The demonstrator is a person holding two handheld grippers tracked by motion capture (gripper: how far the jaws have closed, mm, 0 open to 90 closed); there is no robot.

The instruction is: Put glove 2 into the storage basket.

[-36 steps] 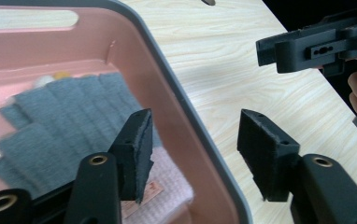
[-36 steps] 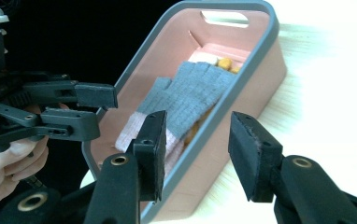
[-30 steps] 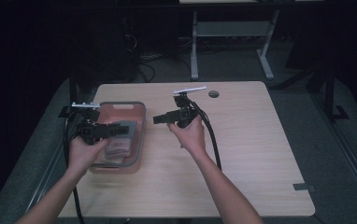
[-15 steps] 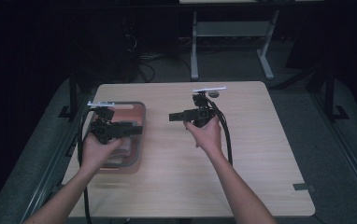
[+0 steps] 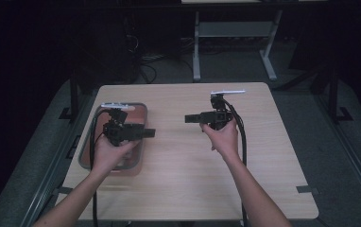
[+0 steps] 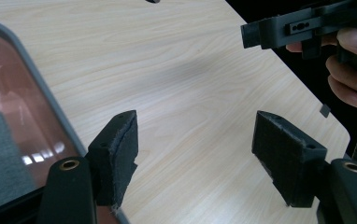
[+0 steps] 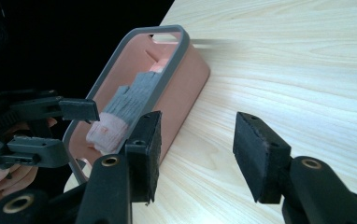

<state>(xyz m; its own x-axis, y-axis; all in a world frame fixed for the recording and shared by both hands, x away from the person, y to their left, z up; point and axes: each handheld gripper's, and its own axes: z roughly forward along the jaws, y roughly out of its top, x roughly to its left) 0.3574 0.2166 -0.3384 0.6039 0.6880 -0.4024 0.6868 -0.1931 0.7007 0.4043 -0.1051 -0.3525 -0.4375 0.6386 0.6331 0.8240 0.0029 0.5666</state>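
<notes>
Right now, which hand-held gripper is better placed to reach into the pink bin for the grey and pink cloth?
Left. The left hand-held gripper hovers open over the pink bin, right above the cloth. The right hand-held gripper is open too, but sits out over bare table.

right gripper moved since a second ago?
Yes. In the high view the right gripper has shifted right, away from the pink bin and toward the table's right half. Its jaws stand open with nothing between them, having just been opening.

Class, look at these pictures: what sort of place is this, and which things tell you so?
Probably a lab or workshop set up for recording: a lone light wooden table in a dark room, handheld black two-jaw grippers trailing cables, and a white metal bench frame behind.
</notes>
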